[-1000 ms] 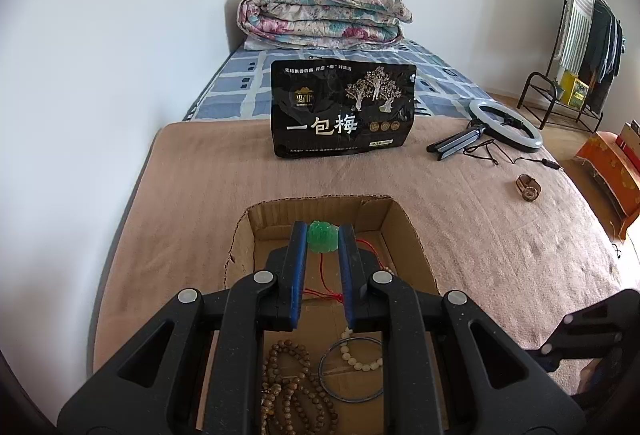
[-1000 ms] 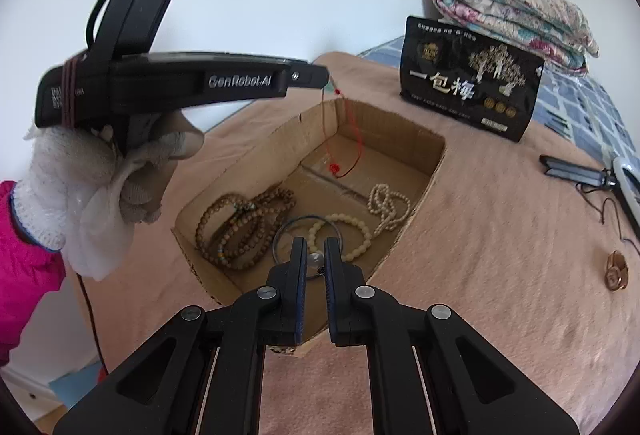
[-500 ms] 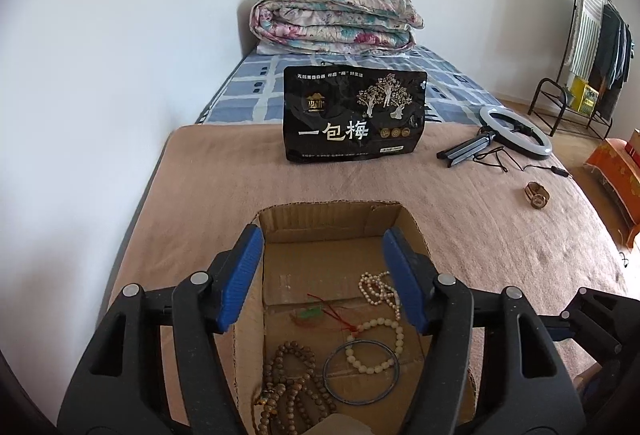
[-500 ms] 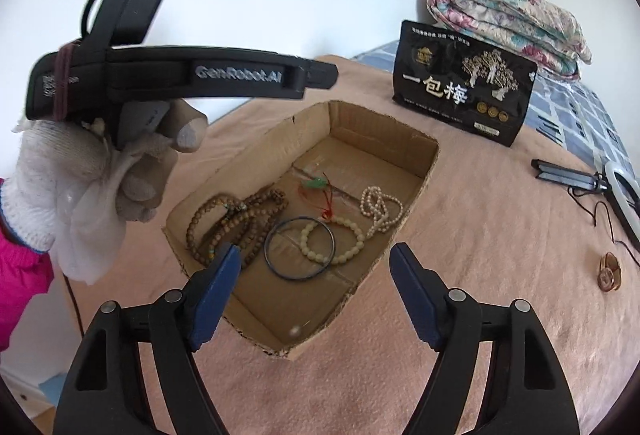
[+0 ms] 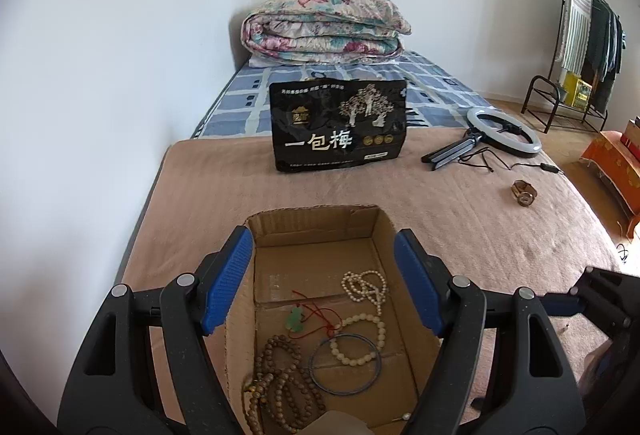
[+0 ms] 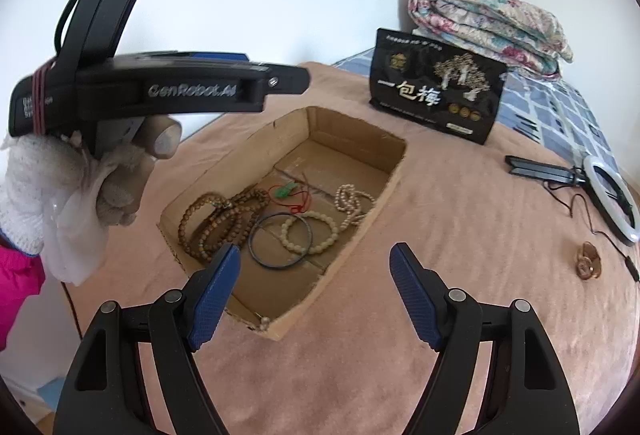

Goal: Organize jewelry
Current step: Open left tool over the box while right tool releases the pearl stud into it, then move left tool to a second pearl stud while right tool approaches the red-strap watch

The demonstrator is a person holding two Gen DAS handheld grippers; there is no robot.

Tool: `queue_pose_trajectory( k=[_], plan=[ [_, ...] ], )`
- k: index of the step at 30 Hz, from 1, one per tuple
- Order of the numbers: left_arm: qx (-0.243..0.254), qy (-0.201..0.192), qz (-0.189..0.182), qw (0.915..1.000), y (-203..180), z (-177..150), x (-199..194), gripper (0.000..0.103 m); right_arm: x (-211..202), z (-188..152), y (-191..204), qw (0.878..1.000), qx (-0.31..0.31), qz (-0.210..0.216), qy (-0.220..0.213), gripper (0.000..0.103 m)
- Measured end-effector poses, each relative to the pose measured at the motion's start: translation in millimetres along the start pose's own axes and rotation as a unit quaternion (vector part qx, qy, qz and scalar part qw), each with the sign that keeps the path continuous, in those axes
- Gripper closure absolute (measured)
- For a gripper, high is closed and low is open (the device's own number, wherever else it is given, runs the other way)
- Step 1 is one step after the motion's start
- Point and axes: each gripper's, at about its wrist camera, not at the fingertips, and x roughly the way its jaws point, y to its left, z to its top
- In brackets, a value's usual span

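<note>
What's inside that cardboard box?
The cardboard box holds brown bead strands, a green pendant on red cord, a dark bangle, and cream bead strings.

This is a bedroom in a home. A bed [image 5: 360,195] fills the middle of the frame, covered by a pinkish-brown blanket [image 5: 240,187], with a blue checked sheet [image 5: 240,103] beyond it. A folded floral quilt [image 5: 324,31] lies at the head, against plain white walls. At the upper right a clothes rack [image 5: 588,35] holds hanging garments.
</note>
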Motion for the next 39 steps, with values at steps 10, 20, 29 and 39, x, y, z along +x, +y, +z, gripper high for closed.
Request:
queue_pose_trajectory(
  k=[10, 20, 29, 39],
  plan=[
    [0.023, -0.013, -0.034, 0.9991, -40.1, -5.9, -26.9, 0.027, -48.6, -19.5, -48.3, 0.999, 0.033, -0.035, -0.025, 0.026],
    [0.091, -0.002, -0.104, 0.9904, -123.1, -32.2, -36.8, 0.027, -90.9, -60.6, -135.7, 0.990, 0.094, -0.101, -0.026, 0.026],
    [0.124, 0.045, -0.184, 0.9741, -191.8, -63.2, -24.5, 0.044, -119.9, -90.8, -207.1, 0.975, 0.152, -0.155, -0.034, 0.026],
    [0.171, 0.105, -0.269, 0.9419, -263.6, -108.9, -3.3, 0.063, -112.9, -109.6, -266.1, 0.962, 0.203, -0.177, -0.030, 0.026]
  ],
)
